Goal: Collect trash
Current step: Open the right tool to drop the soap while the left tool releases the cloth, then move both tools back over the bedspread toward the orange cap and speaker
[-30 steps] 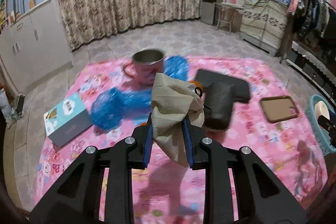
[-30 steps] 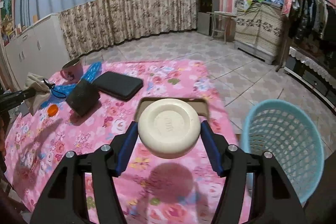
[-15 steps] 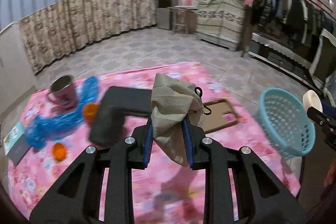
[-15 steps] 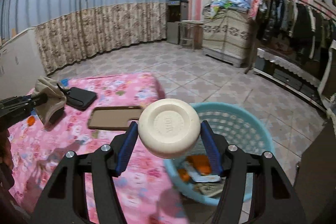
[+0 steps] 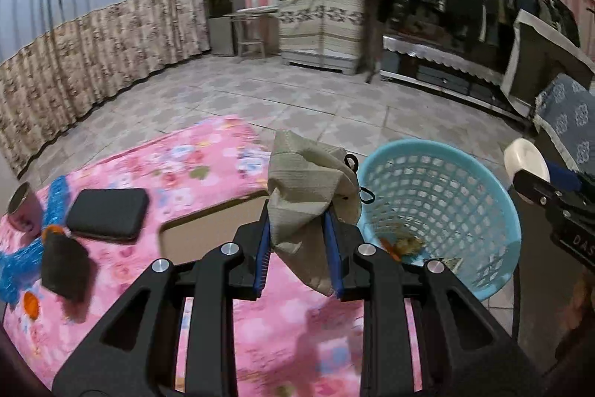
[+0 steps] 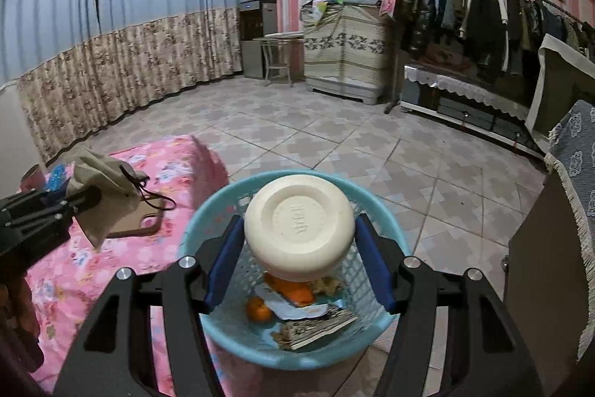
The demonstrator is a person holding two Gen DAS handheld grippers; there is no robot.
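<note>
My left gripper (image 5: 297,250) is shut on a crumpled beige cloth pouch (image 5: 308,196) with a black cord, held over the right edge of the pink table, just left of the light blue mesh basket (image 5: 446,196). My right gripper (image 6: 297,263) is shut on a round cream-white lid (image 6: 299,226), held directly above the basket (image 6: 208,211), which holds orange peel, paper and other scraps. The left wrist view shows the lid (image 5: 526,160) at the far right. In the right wrist view the pouch (image 6: 100,188) hangs at the left.
The pink flowered tablecloth (image 5: 208,151) carries a black case (image 5: 108,214), a brown phone case (image 5: 208,233), a dark object (image 5: 63,266), blue plastic (image 5: 22,259) and a pink mug (image 5: 22,211). The basket stands on the tiled floor (image 6: 372,144). A dark cabinet (image 6: 546,248) stands right of it.
Both grippers swung to the right, from over the table toward the basket. The lid now hangs over the basket's opening, and the pouch has come beside the basket's rim. Both grips are unchanged.
</note>
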